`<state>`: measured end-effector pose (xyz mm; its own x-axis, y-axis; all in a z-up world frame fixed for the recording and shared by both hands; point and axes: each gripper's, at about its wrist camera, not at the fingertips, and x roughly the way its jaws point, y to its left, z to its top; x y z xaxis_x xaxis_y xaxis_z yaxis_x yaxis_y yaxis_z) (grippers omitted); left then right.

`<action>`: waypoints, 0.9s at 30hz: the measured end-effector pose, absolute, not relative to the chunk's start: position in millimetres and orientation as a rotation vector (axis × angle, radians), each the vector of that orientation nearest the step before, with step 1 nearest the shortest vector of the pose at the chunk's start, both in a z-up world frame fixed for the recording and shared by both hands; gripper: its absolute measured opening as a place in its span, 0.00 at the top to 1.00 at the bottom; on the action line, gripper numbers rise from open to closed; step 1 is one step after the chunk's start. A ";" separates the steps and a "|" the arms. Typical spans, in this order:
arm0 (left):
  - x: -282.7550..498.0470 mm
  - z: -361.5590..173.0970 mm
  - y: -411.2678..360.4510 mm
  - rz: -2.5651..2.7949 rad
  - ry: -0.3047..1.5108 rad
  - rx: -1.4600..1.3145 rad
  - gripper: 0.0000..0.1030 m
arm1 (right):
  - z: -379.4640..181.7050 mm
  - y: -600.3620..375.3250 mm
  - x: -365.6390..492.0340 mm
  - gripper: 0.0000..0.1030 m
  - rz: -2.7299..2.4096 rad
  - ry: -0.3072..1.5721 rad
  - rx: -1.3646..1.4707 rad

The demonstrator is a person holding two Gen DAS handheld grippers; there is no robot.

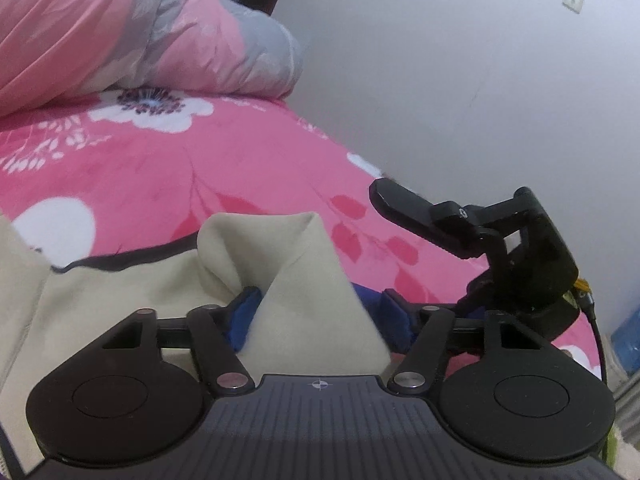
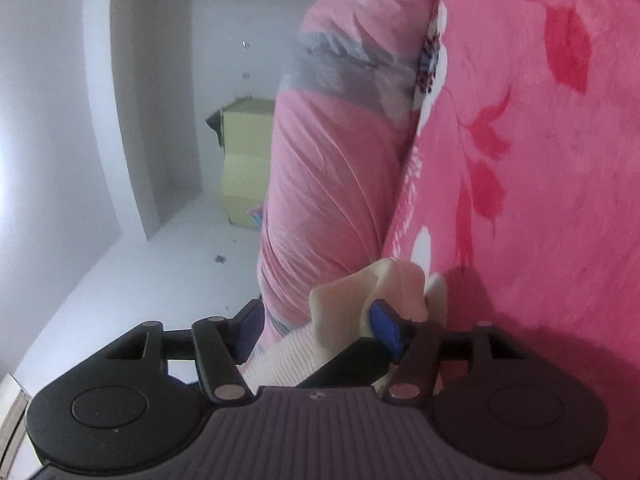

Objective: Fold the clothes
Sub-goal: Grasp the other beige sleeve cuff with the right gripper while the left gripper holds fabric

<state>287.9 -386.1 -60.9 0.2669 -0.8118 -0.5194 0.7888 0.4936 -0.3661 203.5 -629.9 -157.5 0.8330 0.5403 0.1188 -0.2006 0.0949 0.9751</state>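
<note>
Both my grippers pinch the cream garment (image 1: 296, 280): left gripper (image 1: 316, 312) clamps a peaked fold, right gripper (image 2: 320, 328) grasps a bunch, above the pink bedsheet (image 1: 200, 168)

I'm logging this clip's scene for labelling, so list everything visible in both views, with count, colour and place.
garment: one, cream, lying on the bed, a fold raised between the left fingers; a bunch of it also in the right fingers.
sheet: one, bright pink with white and red flowers, covering the bed.
quilt: one, pale pink with grey bands, rolled at the bed's far end.
wall: white, beside the bed.
boxes: pale yellow, stacked by the wall; count unclear.
left hand-held gripper: black with blue pads, shut on the garment.
right hand-held gripper: black with blue pads, cloth between its fingers.
</note>
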 end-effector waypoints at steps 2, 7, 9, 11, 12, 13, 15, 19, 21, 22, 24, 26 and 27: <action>292.6 -63.3 -387.5 -1.079 0.730 -0.067 0.54 | -158.7 -634.4 203.5 0.39 0.535 0.288 1.368; 321.5 -80.1 -378.5 -1.057 0.830 -0.271 0.92 | -160.4 -645.4 200.9 0.39 0.421 0.288 1.324; 329.1 -87.3 -376.0 -1.061 0.848 -0.343 0.94 | -160.0 -650.8 195.5 0.39 0.391 0.262 1.314; 334.6 -94.6 -375.4 -1.067 0.852 -0.412 0.94 | -159.6 -656.3 190.1 0.39 0.362 0.235 1.304; 337.7 -98.5 -375.1 -1.072 0.853 -0.452 0.94 | -159.4 -659.0 187.4 0.39 0.347 0.222 1.299; 341.4 -103.5 -375.3 -1.070 0.859 -0.481 0.94 | -159.2 -661.7 184.7 0.39 0.332 0.209 1.294; 351.7 -120.2 -380.5 -1.035 0.919 -0.491 0.94 | -158.8 -667.2 179.3 0.39 0.303 0.183 1.284; 360.6 -130.3 -384.0 -1.020 1.007 -0.509 0.90 | -161.9 -672.0 176.1 0.39 0.256 0.191 1.278; 362.9 -123.9 -382.4 -1.029 1.024 -0.522 0.75 | -163.1 -669.9 177.5 0.39 0.241 0.210 1.268; 364.7 -120.4 -380.1 -1.026 1.032 -0.534 0.71 | -163.0 -669.7 176.9 0.39 0.234 0.217 1.260; 369.3 -111.0 -371.9 -1.001 1.042 -0.567 0.57 | -163.6 -669.6 175.7 0.39 0.222 0.222 1.250; 373.0 -100.4 -362.8 -0.975 1.041 -0.587 0.49 | -165.2 -671.0 173.9 0.39 0.210 0.220 1.256; 372.9 -92.4 -356.8 -0.962 1.027 -0.572 0.47 | -166.3 -671.7 172.9 0.39 0.206 0.218 1.262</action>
